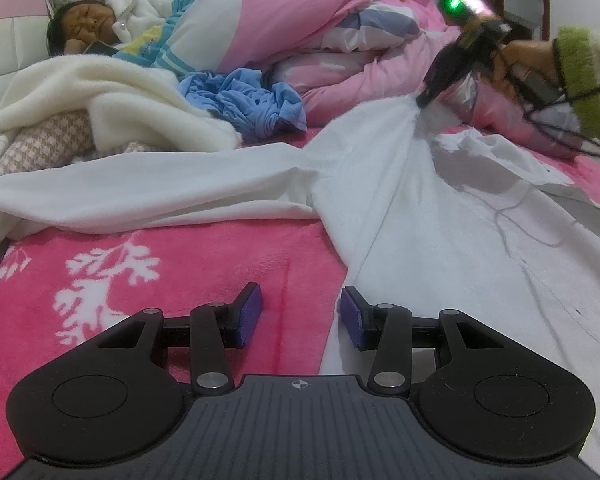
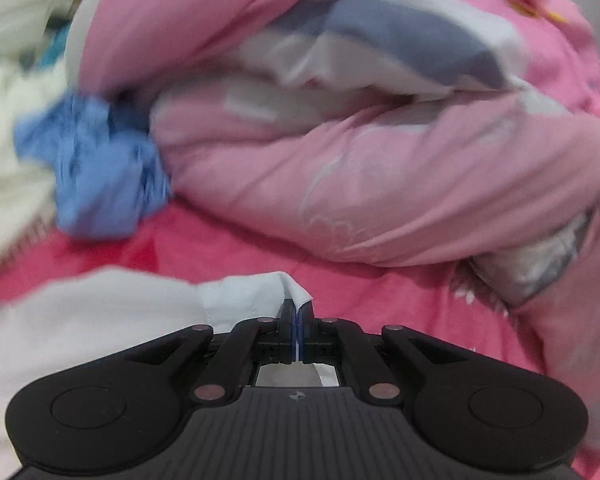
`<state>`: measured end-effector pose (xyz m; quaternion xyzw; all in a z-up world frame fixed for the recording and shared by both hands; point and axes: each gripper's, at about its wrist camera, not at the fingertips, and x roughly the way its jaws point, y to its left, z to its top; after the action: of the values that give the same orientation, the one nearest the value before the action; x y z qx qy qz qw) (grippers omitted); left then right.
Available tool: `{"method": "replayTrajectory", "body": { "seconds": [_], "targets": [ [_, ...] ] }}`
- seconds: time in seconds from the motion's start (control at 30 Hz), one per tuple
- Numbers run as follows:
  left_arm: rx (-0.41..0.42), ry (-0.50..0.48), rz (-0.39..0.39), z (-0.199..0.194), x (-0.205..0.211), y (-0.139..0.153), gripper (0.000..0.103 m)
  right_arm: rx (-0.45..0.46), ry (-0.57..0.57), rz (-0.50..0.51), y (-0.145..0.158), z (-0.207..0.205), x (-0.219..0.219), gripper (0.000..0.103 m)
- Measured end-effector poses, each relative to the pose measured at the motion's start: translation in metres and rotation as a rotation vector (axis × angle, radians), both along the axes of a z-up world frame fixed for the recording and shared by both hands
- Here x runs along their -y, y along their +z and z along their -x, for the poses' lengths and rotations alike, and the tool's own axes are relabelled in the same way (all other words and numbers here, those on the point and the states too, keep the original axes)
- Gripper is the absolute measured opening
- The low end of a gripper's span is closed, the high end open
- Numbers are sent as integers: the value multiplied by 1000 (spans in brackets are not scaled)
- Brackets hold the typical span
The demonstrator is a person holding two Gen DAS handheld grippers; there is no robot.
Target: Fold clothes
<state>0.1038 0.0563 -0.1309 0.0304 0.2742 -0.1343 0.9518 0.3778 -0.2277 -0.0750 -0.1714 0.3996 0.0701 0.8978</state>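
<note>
The right hand-held gripper (image 2: 299, 322) pinches the white garment's (image 1: 380, 208) edge, seemingly lifted; the left hand-held gripper (image 1: 302, 314) hovers half open, empty

Open pink blanket (image 1: 204, 256) lies flat ahead of the left tongs (image 1: 302, 316), nothing between the pads. To their right the white garment (image 1: 400, 208) spreads across the bed. Toward the far edge it's crowded: the quilt (image 1: 300, 28) piled high, a blue bundle (image 1: 244, 100) beside it, a cream throw (image 1: 112, 96) over a person lying at the far left.
</note>
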Motion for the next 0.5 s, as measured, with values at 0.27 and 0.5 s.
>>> {"method": "replayTrajectory", "body": {
  "seconds": [0.27, 0.5],
  "targets": [
    [-4, -1, 8, 0, 0, 0, 45, 2, -18, 152, -57, -25, -19, 24],
    [-4, -2, 0, 0, 0, 0, 45, 93, -324, -207, -11, -7, 54, 35]
  ]
}}
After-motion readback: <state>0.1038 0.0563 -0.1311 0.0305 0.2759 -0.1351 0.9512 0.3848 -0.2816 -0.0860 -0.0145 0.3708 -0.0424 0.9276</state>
